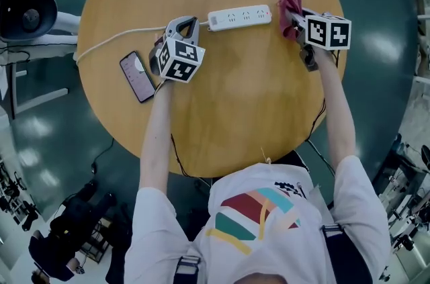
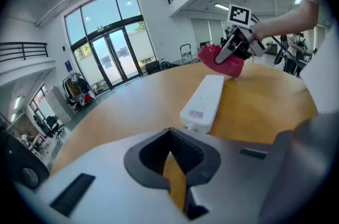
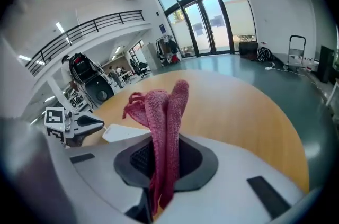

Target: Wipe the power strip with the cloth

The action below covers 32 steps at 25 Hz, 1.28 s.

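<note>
The label (image 2: 196, 114) on the power strip (image 2: 209, 93) is unreadable.

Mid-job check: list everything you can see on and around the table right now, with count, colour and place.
table: one, round, light wood, middle of the head view.
power strip: one, white, far side of the table, between the two grippers.
cord: one, white, runs from the strip's left end off the table's left edge.
phone: one, dark, flat on the table beside the left gripper.
cloth: one, red, by the strip's right end.
left gripper: grey, jaws together on nothing, near the strip's left end.
right gripper: grey, shut on the cloth.
person: white T-shirt, near edge.
</note>
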Available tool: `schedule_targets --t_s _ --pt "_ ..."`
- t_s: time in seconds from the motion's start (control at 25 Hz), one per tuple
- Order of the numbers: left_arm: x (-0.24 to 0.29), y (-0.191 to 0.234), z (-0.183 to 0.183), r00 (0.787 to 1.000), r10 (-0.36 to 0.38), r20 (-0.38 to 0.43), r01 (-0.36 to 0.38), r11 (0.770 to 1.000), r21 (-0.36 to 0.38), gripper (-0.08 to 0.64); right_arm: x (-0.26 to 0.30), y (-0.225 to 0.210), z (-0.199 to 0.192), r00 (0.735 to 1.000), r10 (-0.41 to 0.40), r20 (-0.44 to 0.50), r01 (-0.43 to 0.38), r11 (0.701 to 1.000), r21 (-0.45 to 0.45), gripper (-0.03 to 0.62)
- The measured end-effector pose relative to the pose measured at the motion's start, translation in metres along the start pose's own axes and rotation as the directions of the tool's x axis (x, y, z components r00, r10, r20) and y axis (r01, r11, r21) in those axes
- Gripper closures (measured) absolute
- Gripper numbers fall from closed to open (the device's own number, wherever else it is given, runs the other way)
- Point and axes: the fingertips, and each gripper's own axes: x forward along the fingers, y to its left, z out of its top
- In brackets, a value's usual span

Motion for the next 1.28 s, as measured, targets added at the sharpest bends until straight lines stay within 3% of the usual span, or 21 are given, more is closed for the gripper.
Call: schedule_targets --t_s 0.16,0.32,0.72,0.96,1.04,1.08,1.12,1.16,1.2,1.24,1.28 --pt "0.01 -0.001 -0.026 0.996 -0.001 -0.087 -0.001 1.0 -0.021 0.529 0.024 0.008 -0.007 0.998 0.021 -0.063 -0.021 1.0 0.006 0.552" --pt "0.015 0.001 -0.025 0.993 0.028 -0.118 -0.025 0.999 0.023 0.529 0.039 0.016 -0.005 0.996 0.046 -0.078 -0.043 0.998 0.041 0.552" --pt "0.012 0.0 -0.024 0.995 0.044 -0.089 -0.047 0.999 -0.024 0.529 0.013 0.04 -0.032 0.996 0.017 -0.085 -0.016 1.0 0.022 0.552" --pt "0.012 0.0 -0.025 0.997 0.03 -0.069 -0.034 0.998 -0.05 0.529 -0.007 0.055 -0.069 0.994 0.077 -0.082 -0.064 0.987 0.147 0.552" --pt "0.011 0.0 -0.024 0.998 0.026 -0.059 -0.03 0.998 -0.056 0.529 -0.016 0.064 -0.055 0.994 0.105 -0.033 -0.101 0.99 0.099 0.552" --pt "0.01 0.0 -0.024 0.998 0.024 -0.055 -0.027 0.998 -0.057 0.529 -0.02 0.073 -0.041 0.992 0.123 -0.005 -0.123 0.992 0.005 0.552" --pt "0.009 -0.001 -0.025 0.999 0.021 -0.05 -0.024 0.998 -0.058 0.529 -0.023 0.085 -0.025 0.991 0.133 0.01 -0.13 0.98 -0.154 0.552" --pt "0.008 -0.002 -0.025 0.999 0.015 -0.045 -0.018 0.998 -0.058 0.529 -0.023 0.099 -0.008 0.992 0.129 0.007 -0.117 0.922 -0.368 0.552" --pt "0.007 -0.002 -0.025 0.999 0.008 -0.038 -0.01 0.998 -0.057 0.529 -0.021 0.114 0.006 0.994 0.113 -0.01 -0.096 0.79 -0.605 0.552" --pt "0.007 -0.002 -0.025 0.999 -0.002 -0.032 0.001 0.998 -0.056 0.529 -0.016 0.129 0.016 0.995 0.092 -0.04 -0.086 0.575 -0.813 0.552" --pt "0.008 -0.001 -0.024 1.0 -0.014 -0.028 0.012 0.998 -0.055 0.529 -0.008 0.142 0.021 0.994 0.07 -0.086 -0.104 0.304 -0.947 0.552"
